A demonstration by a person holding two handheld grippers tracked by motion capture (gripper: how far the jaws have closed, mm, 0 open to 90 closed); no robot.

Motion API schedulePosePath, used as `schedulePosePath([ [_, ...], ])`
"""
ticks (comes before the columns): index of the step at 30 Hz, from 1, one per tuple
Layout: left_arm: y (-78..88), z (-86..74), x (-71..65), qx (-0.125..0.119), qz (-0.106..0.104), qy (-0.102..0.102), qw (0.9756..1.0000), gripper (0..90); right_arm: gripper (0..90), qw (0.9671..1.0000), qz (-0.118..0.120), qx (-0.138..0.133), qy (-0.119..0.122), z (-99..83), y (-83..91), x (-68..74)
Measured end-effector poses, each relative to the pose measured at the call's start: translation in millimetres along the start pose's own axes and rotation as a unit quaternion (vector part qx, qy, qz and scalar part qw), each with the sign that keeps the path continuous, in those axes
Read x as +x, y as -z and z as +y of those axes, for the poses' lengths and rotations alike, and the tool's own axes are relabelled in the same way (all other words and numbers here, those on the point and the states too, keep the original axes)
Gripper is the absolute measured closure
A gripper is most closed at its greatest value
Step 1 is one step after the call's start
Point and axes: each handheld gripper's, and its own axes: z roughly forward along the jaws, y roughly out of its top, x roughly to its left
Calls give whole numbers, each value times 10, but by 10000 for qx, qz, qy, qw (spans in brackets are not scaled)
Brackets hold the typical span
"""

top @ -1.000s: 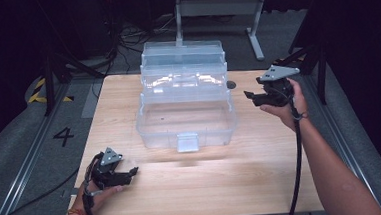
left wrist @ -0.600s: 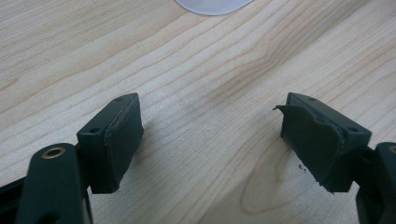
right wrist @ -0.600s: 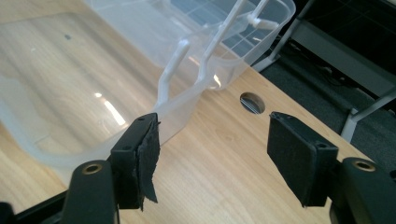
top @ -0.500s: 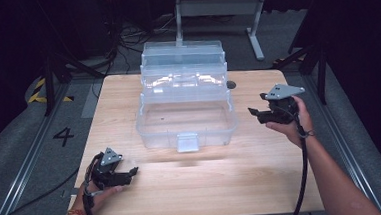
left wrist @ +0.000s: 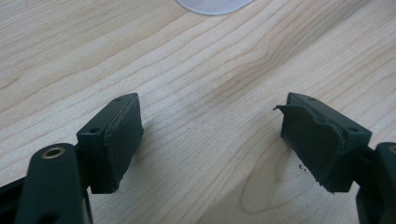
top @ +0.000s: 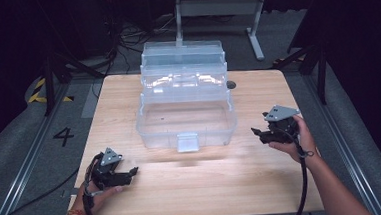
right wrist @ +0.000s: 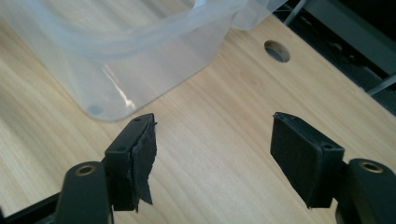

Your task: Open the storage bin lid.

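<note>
- A clear plastic box [top: 186, 110] sat in the middle of the wooden table [top: 198, 187], with its stepped trays folded open toward the far side.
- The box's deep front part looked empty; a small dark speck showed on its floor. I could not tell what lay in the upper trays.
- The box's long side ran left to right, and its front latch [top: 187, 142] faced the person.
- A round hole [right wrist: 276, 50] in the table lay just right of the box's far corner.
- The left gripper [top: 125, 174] sat near the box's front-left, low on the table, jaws wide apart with nothing between them.
- The right gripper [top: 258, 133] was just right of the box, pointing at it, jaws wide apart and holding nothing.
- Nothing lay between either gripper and the box.
</note>
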Motion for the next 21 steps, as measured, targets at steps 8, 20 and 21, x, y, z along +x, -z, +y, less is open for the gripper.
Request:
schedulePosePath([
  [8,0,0,0,-1,2,-3,10000,212,313,9998,-3,173,0,-202,1,98],
  [20,0,0,0,-1,2,-1,10000,211,283,9985,-35,479,-265,-634,56,131],
  [21,-1,1,3,-10,13,-20,10000,211,283,9985,-35,479,-265,-634,56,131],
])
